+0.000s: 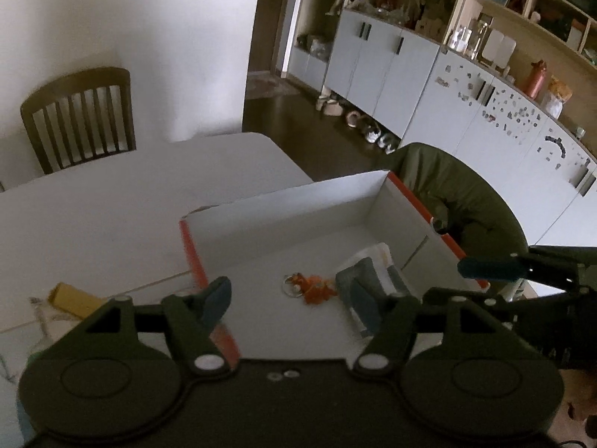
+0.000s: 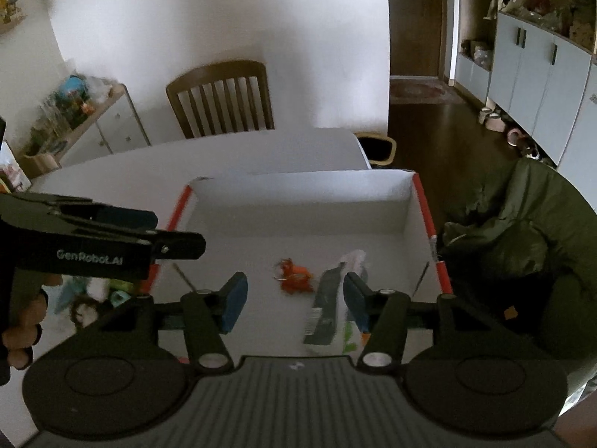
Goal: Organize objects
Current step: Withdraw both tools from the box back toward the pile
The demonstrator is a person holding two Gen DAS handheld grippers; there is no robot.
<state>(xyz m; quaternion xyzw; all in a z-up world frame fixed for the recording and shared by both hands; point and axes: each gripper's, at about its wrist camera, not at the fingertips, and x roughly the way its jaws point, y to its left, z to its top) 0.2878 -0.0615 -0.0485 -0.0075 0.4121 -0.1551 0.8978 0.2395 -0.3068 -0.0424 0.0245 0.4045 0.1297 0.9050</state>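
Observation:
A white cardboard box (image 1: 298,201) with orange edges stands on the white table (image 1: 112,194). On its floor lie an orange keyring toy (image 1: 311,290) and a dark grey and white packet (image 1: 373,272). My left gripper (image 1: 290,300) hovers above the box's near left side, jaws open and empty. In the right wrist view the same box (image 2: 298,194) holds the orange toy (image 2: 294,280) and the packet (image 2: 326,310). My right gripper (image 2: 294,304) hangs open above them, pads touching nothing. The left gripper (image 2: 179,244) reaches in from the left, held by a hand (image 2: 22,332).
A yellow block (image 1: 71,298) lies on the table left of the box. Small teal and white items and a dark ring (image 2: 86,308) lie there too. A wooden chair (image 2: 224,100) stands at the far side. A dark green jacket (image 2: 515,239) is draped right of the box.

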